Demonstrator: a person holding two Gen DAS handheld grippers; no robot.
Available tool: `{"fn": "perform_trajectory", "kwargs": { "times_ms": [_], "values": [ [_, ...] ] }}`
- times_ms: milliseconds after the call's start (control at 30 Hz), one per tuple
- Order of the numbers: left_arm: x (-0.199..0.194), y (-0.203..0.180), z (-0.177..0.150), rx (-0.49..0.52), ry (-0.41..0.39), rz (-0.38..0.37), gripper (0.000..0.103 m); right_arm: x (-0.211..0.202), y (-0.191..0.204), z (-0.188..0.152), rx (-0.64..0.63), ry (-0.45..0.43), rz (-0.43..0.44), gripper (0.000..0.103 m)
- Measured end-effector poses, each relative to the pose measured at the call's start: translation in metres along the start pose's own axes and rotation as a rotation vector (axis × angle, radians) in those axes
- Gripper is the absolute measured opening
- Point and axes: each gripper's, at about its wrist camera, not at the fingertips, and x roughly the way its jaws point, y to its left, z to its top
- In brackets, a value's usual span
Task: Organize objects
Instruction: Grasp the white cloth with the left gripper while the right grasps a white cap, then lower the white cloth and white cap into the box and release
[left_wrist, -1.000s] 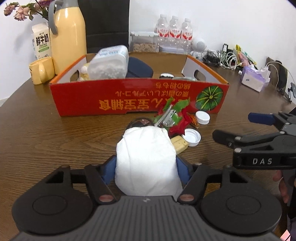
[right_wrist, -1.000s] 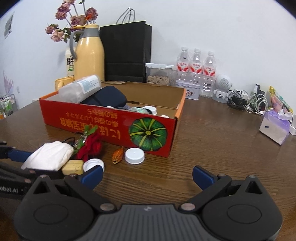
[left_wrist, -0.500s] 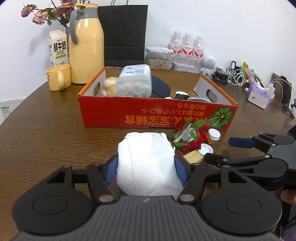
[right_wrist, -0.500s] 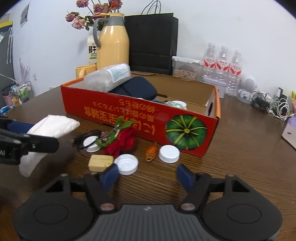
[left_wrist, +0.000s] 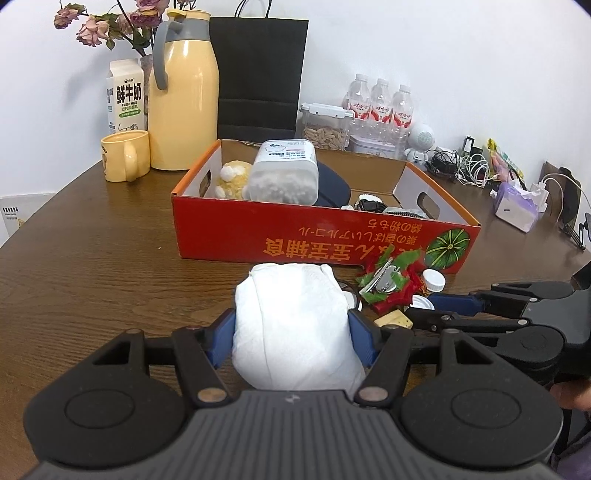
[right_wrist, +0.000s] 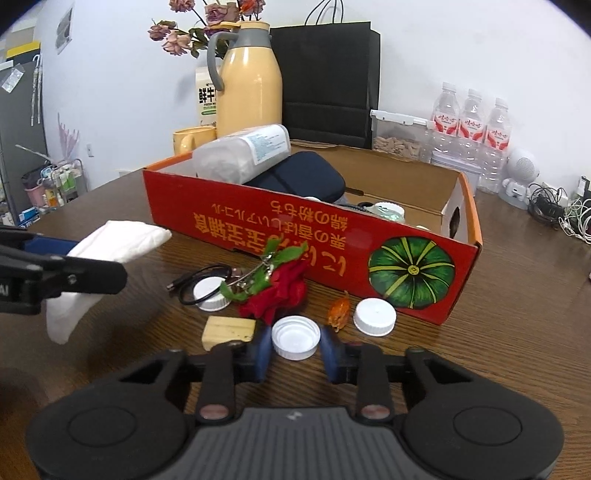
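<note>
Bright, even, sharp; fisheye-curved edges.

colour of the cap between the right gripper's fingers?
White; the cap lies open side up on the table, clearest in the right wrist view.

Box (right_wrist: 314, 236) right half open; clutter (right_wrist: 273, 291) crowds front wall

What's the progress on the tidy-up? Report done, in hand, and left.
Done: the jar, plush toy and dark pouch lie in the red box.
In hand: the left gripper holds the white cloth; the right gripper's jaws flank an upturned white cap.
Left: wooden block, rose, cable, two caps.
</note>
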Motion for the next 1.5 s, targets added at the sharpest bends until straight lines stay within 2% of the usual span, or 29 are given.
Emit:
{"fn": "perform_trajectory", "kwargs": {
  "times_ms": [133,333,600,767,867,1000,1167,1367,1500],
  "values": [
    [0.0,0.001,0.001,0.001,-0.006,-0.003,0.065,-0.001,0.0,0.0,-0.001,-0.008,0.0,0.027],
    [-0.004,-0.005,0.013,0.031,-0.05,-0.008,0.065,-0.018,-0.001,0.006,-0.014,-0.075,-0.008,0.027],
    [-0.002,-0.03,0.052,0.078,-0.155,-0.034,0.065,-0.041,-0.012,0.037,-0.027,-0.193,-0.052,0.027],
    [0.012,-0.051,0.078,0.105,-0.223,-0.044,0.065,-0.032,-0.027,0.06,-0.005,-0.237,-0.084,0.027],
    [0.026,-0.061,0.092,0.102,-0.236,-0.043,0.065,-0.022,-0.036,0.071,0.018,-0.26,-0.101,0.027],
    [0.051,-0.073,0.108,0.105,-0.259,-0.018,0.065,-0.002,-0.047,0.085,0.039,-0.268,-0.12,0.027],
    [0.092,-0.087,0.121,0.108,-0.243,0.021,0.065,0.03,-0.058,0.095,0.061,-0.264,-0.151,0.027],
    [0.121,-0.09,0.115,0.124,-0.212,0.04,0.065,0.049,-0.067,0.085,0.081,-0.215,-0.15,0.027],
    [0.122,-0.088,0.109,0.127,-0.212,0.058,0.072,0.048,-0.068,0.082,0.085,-0.208,-0.166,0.028]
  ]
}}
